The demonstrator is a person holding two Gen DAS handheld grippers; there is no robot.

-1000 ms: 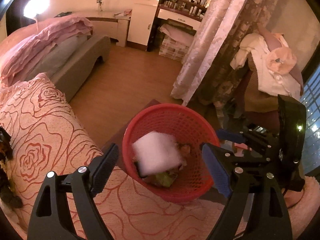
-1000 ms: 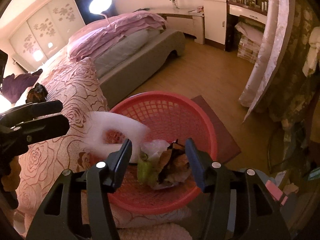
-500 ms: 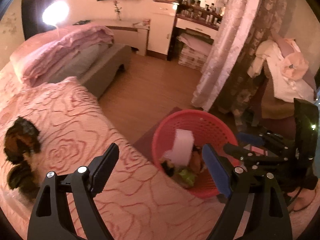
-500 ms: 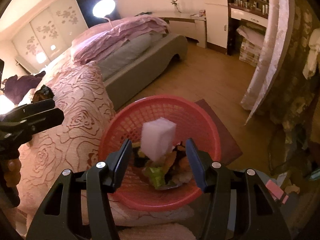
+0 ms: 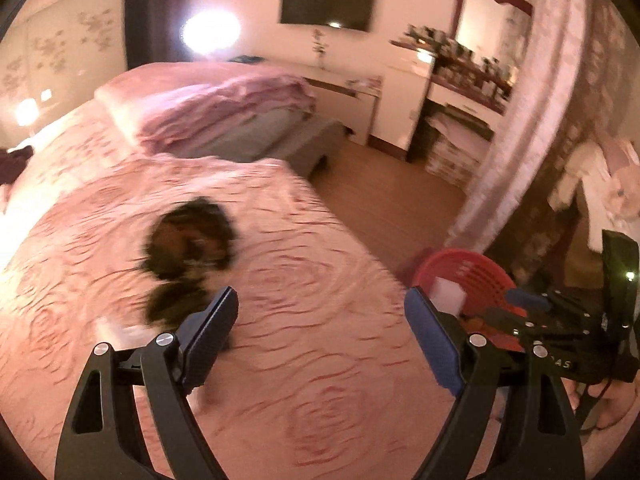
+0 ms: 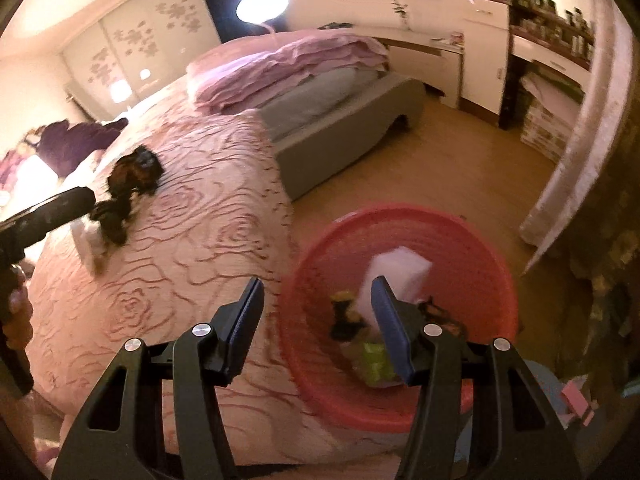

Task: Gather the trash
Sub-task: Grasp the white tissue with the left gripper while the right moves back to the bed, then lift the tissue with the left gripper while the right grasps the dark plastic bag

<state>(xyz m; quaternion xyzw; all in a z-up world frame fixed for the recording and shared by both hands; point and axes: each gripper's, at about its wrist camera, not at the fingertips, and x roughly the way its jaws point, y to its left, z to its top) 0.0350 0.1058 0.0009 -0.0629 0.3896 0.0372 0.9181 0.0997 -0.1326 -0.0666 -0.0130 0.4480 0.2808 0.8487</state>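
One white block point(image 6: 394, 280) behind right fingers point(image 6: 390, 320)

Bed point(image 6: 192, 280) on the left, basket point(image 6: 472, 240) on the floor just off its right edge, foam block point(image 6: 396, 276) and scraps point(image 6: 372, 356) in the basket, dark clump point(image 5: 188, 236) mid-bed, folded quilt point(image 6: 296, 64) on the bed's far end, curtain point(image 6: 580, 120) far right.
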